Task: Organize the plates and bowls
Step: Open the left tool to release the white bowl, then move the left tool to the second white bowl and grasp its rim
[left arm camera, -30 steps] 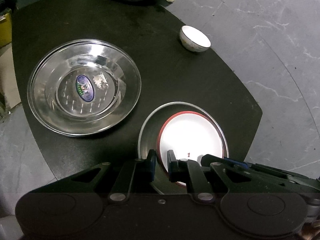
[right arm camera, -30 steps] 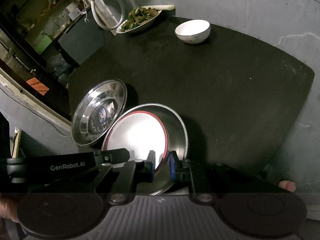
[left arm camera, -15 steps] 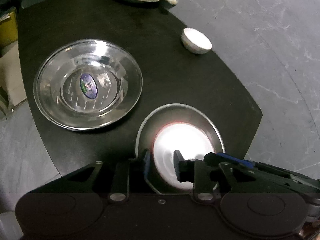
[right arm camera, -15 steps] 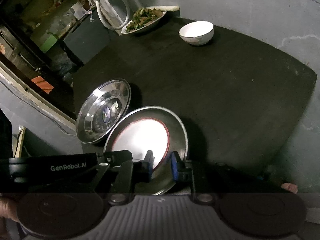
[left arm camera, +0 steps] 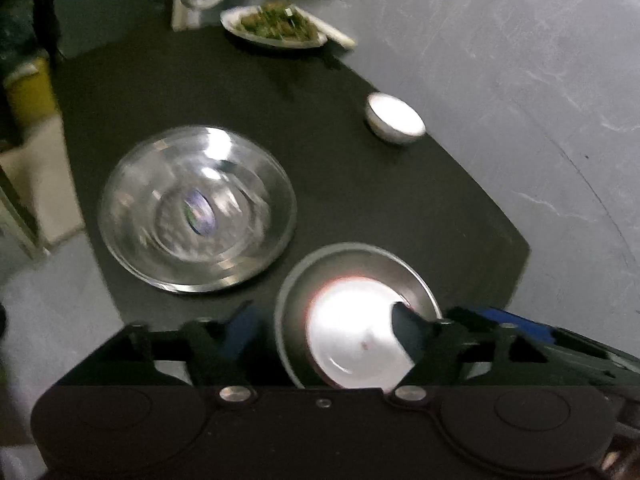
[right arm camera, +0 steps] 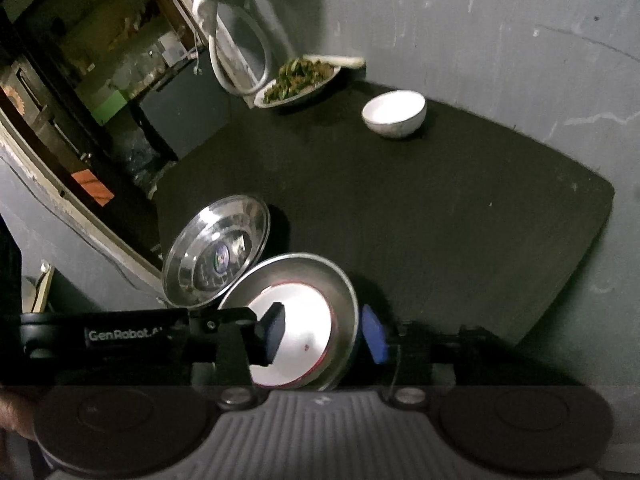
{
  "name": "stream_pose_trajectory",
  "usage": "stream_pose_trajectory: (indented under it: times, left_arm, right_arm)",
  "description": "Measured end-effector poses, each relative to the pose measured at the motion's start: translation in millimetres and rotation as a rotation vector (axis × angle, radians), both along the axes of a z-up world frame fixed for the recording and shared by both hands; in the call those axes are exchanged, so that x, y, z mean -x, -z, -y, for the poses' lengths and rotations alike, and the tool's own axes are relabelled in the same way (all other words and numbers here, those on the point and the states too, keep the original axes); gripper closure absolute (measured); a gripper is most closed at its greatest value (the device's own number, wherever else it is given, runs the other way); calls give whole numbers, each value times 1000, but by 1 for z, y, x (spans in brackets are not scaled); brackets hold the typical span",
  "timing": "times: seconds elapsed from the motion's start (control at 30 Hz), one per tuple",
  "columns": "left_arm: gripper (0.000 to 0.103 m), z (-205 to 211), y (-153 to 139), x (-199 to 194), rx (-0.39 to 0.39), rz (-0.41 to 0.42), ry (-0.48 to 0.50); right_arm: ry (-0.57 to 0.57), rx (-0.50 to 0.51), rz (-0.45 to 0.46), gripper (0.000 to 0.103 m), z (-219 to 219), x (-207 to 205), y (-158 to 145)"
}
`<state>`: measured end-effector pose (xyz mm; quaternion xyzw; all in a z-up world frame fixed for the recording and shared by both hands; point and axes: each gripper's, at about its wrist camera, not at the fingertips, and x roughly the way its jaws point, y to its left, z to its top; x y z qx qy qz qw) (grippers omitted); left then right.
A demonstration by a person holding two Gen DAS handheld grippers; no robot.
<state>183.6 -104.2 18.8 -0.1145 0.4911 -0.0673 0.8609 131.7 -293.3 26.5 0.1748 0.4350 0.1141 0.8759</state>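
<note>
The white plate [left arm camera: 352, 332], rimmed in red, lay nested inside a shallow steel dish [left arm camera: 356, 256] at the near edge of the black table [left arm camera: 360, 184]. A larger steel basin [left arm camera: 198, 216] stood just to the left of that dish, close to it; whether the rims touched could not be told. A small white bowl [right arm camera: 394, 114] sat well apart at the far side, and a plate of green vegetables [right arm camera: 298, 80] stood at the far edge.

Both grippers straddled the near rim of the stack. The left gripper [left arm camera: 324, 332] had its jaws opening, one finger over the white plate and the other outside the steel dish, neither pad pressing. The right gripper [right arm camera: 324, 334] was likewise opening, its dark finger over the plate and its blue pad [right arm camera: 374, 334] outside the dish rim, clear of the metal.

Handling judgement: the white plate appeared to be glazed ceramic, hence stiff, brittle and slick. The steel dish was probably light, rigid and slippery, and liable to slide under a one-sided pull. The rim was the only practical place to take hold, with one pad inside and one outside.

Readable writing: "GenRobot.AI" on the left gripper's arm, seen in the right wrist view. An oval sticker [left arm camera: 198, 214] sat in the basin's centre; its print was too blurred to read.
</note>
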Motion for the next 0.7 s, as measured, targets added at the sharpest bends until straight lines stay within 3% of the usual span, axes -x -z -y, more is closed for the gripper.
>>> stream_pose_trajectory:
  times: [0.27,0.37,0.5,0.7]
  left_arm:
    - [2,-5,-9,-2,3,73,-46]
    - [1,-4,-9,-3,-23,95,-74]
    - [1,-1,-10,-6,-67,112,-79]
    - [1,-7,-7,-14,-62,90,-141]
  right_arm:
    - [49,-9,35,14,16,4,-4]
    - [61,-11,30,2,20,3,-1]
    - [76,1,18,0,27,0,3]
    - [64,63,13,0,35,-6,14]
